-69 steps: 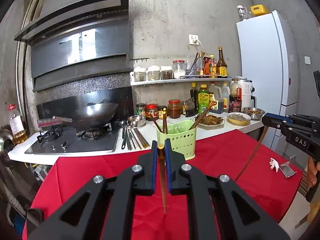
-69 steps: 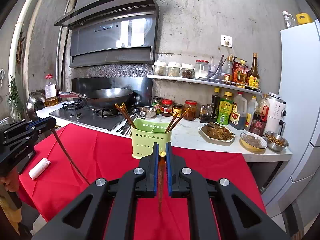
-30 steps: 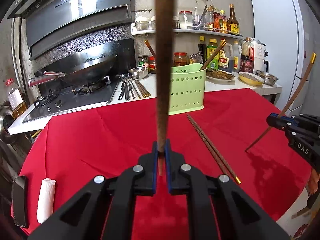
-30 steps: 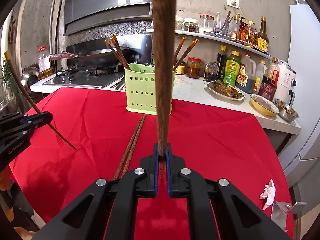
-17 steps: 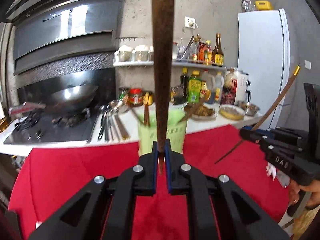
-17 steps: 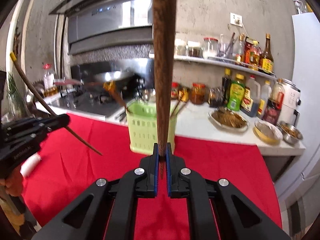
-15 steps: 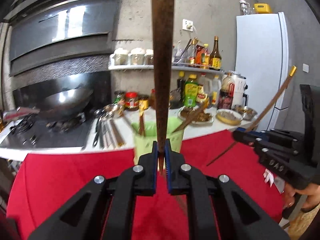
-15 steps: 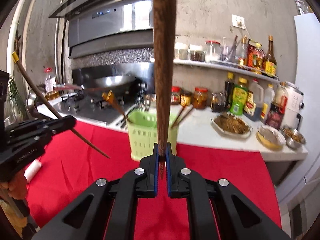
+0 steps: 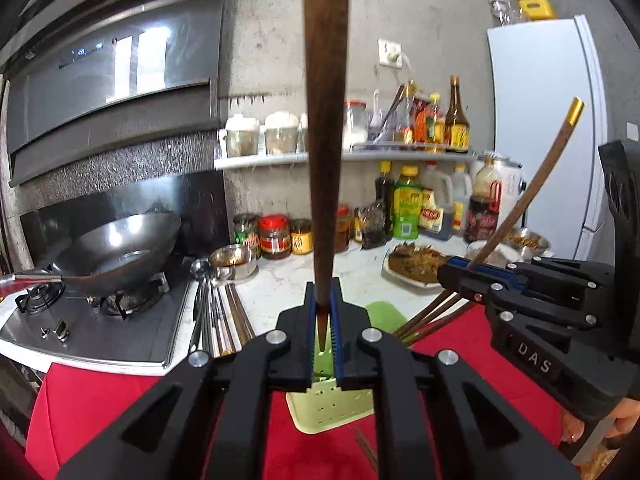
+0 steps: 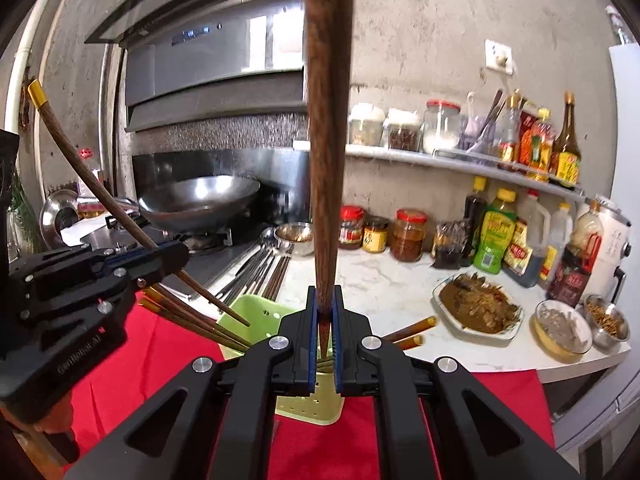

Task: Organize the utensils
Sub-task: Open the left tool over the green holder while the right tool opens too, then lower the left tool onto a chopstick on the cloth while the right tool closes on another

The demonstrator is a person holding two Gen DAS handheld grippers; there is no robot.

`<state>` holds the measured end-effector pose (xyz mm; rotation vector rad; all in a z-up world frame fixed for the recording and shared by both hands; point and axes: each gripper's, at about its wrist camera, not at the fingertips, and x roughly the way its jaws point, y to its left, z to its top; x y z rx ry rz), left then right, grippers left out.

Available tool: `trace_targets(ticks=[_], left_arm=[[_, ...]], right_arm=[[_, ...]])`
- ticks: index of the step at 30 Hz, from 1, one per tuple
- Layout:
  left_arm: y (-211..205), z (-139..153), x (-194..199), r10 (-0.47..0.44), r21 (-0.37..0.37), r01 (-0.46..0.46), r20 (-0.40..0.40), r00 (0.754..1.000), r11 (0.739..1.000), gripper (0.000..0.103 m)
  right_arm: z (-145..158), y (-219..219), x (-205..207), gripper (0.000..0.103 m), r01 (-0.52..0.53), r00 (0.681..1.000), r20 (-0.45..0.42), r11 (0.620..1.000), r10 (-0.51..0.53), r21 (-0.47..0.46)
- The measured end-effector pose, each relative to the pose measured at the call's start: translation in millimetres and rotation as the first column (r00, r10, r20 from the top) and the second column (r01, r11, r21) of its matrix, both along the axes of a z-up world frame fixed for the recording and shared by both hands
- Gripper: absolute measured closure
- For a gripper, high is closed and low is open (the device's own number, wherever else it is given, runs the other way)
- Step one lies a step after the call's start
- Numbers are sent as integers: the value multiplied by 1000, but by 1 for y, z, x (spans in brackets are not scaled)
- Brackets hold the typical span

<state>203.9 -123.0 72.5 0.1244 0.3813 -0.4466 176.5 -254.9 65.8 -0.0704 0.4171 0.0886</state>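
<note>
My left gripper is shut on the thin end of a brown chopstick whose gold-capped end stands straight up. Under its jaws sits the green slotted utensil holder, with several chopsticks leaning out of it. My right gripper is shut the same way on a second upright chopstick, just above the holder. Each view shows the other gripper close beside: the right gripper with its slanting chopstick, and the left gripper with its chopstick, tip over the holder's rim.
The holder stands on a red tablecloth against a white counter. On the counter lie metal utensils, a plate of food, jars and bottles. A wok sits on the stove at left, a fridge at right. A loose chopstick lies on the cloth.
Both grippers have risen and moved forward over the table, each still holding its chopstick. The green holder, earlier well ahead, now sits right under their jaws, and the two grippers are closer together.
</note>
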Motion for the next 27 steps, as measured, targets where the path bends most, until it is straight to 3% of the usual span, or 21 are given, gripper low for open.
trace_targets(ticks=[3,5,6,7,8,13,17,21,23,27], left_arm=[[-5,-7,0,4,37,-5,30,1000,999,96],[-6,-7,-1,-5,60,3,36,999,998,93],[-7,-6,-1,-12,62,10,31,999,998,85],[-7,-6,0,-12,61,11,26,1000,998,71],[-6,-5,-1,-13,58,11,24,1000,998,66],[-2,8,-13,-11,41,9,54,998,999,63],[11,32,-50,-9,3,9,128,992,1000,55],[30,47,-97,13,-10,-11,171,985,1000,54],[40,39,-118,45,6,-46,151,987,999,54],[62,-7,-151,82,53,-86,81,993,995,54]], right_arm=[[-15,2,12,94,15,999,-41,1000,-16,-22],[-21,2,14,86,19,998,-55,1000,-20,-23],[-22,0,13,75,24,998,-52,999,-25,-21],[-21,0,12,69,31,999,-45,999,-32,-20],[-20,0,9,66,35,999,-37,999,-36,-24],[-6,-2,-12,55,57,998,6,998,-56,-34],[8,-2,-52,55,61,997,48,997,-59,-46],[10,-4,-97,55,69,996,62,997,-66,-42],[-1,-3,-126,55,61,997,49,997,-58,-54],[-32,-4,-167,55,62,998,14,996,-61,-68]])
